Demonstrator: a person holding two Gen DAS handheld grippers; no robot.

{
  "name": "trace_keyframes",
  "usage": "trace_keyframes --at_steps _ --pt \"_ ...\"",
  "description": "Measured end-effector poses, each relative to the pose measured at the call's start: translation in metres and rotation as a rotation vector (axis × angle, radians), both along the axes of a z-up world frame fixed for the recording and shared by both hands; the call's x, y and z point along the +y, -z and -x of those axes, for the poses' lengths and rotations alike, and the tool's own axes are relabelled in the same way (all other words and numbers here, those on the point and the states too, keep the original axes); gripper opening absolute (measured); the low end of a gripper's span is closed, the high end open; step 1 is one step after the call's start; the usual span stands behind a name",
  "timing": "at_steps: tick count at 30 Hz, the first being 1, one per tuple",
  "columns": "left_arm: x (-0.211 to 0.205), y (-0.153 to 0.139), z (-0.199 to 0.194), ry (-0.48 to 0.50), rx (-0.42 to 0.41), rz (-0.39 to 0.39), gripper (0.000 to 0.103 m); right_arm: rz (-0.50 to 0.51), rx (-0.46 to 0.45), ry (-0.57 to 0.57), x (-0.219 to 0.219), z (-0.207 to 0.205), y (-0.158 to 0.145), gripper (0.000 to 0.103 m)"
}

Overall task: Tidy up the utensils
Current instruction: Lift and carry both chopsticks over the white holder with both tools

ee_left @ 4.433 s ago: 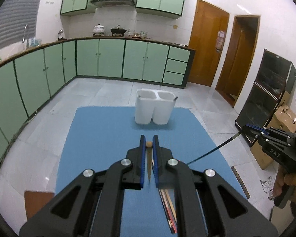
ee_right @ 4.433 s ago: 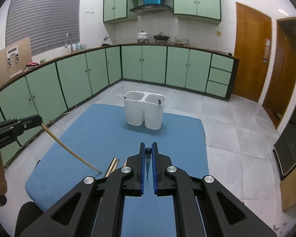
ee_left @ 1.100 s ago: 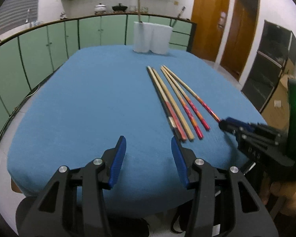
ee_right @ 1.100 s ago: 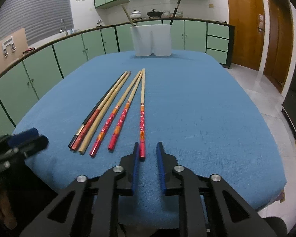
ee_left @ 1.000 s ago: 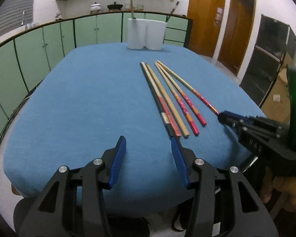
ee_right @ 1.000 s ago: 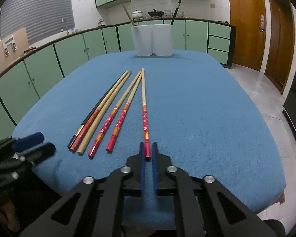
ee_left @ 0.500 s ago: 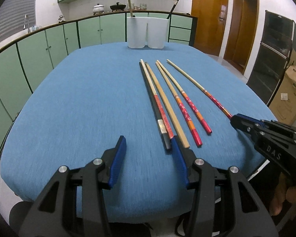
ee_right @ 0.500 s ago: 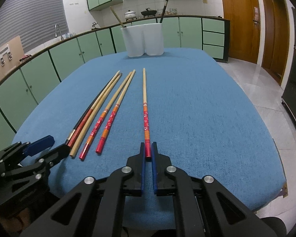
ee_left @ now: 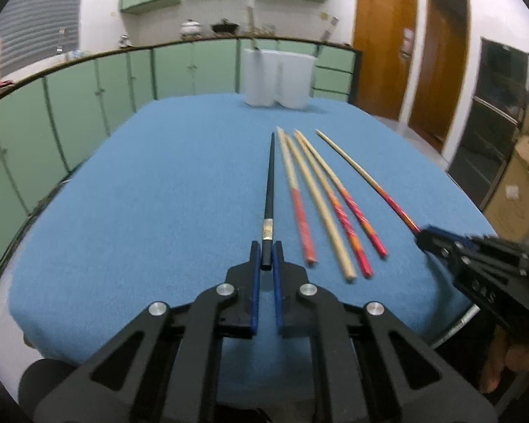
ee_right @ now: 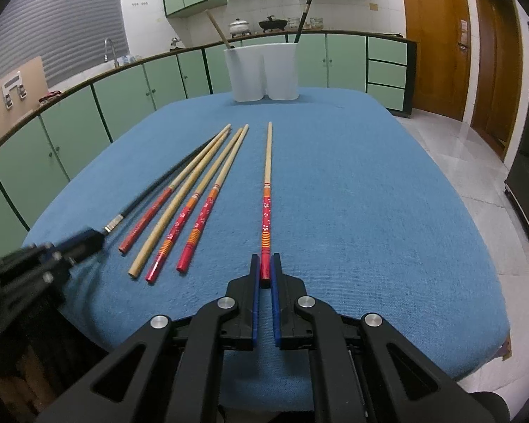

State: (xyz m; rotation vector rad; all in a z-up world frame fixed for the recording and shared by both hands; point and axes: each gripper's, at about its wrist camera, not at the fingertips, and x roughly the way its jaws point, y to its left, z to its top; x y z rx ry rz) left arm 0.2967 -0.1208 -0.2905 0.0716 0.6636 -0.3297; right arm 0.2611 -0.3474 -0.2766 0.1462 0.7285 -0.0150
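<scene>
Blue pads on the left gripper are pinched tight on the butt end of a black chopstick, just behind its silver band, and the stick runs straight ahead from the fingertips over the blue tablecloth. Over on the other side, the right gripper has its jaws closed down on the red end of a red-patterned chopstick, whose pale wooden tip points directly away from the fingers. Between the two claws, just right of the left one and left of the right one, four loose chopsticks lie side by side on the cloth: a wooden one with a plain red end nearest the black stick, a plain wooden one beside it, then two with red flowered ends and orange bands, all fanned slightly and pointing the same way. From the left wrist view the right gripper shows at the far right edge with its stick angling off it; from the right wrist view the left gripper is a blurred dark shape at the near left. Straight ahead of both claws, well beyond the chopstick tips at the far end of the table, stands the white two-compartment holder, a wooden chopstick leaning out of its left compartment and a dark one out of its right. Behind that run the green kitchen cabinets.
</scene>
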Motion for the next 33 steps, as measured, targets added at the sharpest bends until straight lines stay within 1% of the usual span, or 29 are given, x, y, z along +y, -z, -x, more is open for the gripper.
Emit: trace_keyframes --at_steps 2,5,11,13,14,16,17,18,21,25,29,33 --pt "0.006 0.0 -0.002 -0.03 0.004 -0.004 0.006 0.0 -0.001 0.004 0.001 0.0 0.0 0.006" --pt "0.012 0.004 -0.005 -0.053 0.032 -0.006 0.006 0.005 -0.001 -0.001 0.005 -0.001 0.0 0.006" --pt "0.01 0.01 -0.008 -0.056 0.062 -0.032 0.008 0.045 -0.008 -0.015 0.013 -0.001 0.002 0.007" --pt "0.01 0.011 -0.008 -0.052 0.064 -0.031 0.012 0.049 -0.008 -0.016 0.013 -0.001 0.002 0.007" --pt "0.01 0.011 -0.007 -0.049 0.064 -0.03 0.012 0.049 -0.007 -0.015 0.013 -0.002 0.001 0.006" --pt "0.012 0.011 -0.006 -0.037 0.072 -0.019 0.01 0.039 -0.005 -0.014 0.012 -0.001 0.0 0.006" --pt "0.013 0.01 -0.006 -0.033 0.075 -0.011 0.007 0.032 -0.009 -0.012 0.011 0.0 -0.003 0.006" --pt "0.013 0.009 -0.006 -0.029 0.077 -0.005 0.006 0.025 -0.017 -0.01 0.01 0.002 -0.007 0.006" --pt "0.017 -0.002 -0.003 -0.023 0.071 0.014 0.006 0.011 -0.047 -0.004 0.009 0.008 -0.022 0.006" --pt "0.025 -0.026 0.002 -0.035 0.053 0.047 0.006 -0.009 -0.079 0.011 0.005 0.013 -0.047 0.006" --pt "0.033 -0.058 0.001 -0.038 0.019 0.078 0.006 -0.027 -0.112 0.024 -0.002 0.012 -0.077 0.006" --pt "0.038 -0.093 -0.006 -0.031 -0.02 0.103 0.006 -0.012 -0.142 0.015 -0.006 0.005 -0.11 0.006"
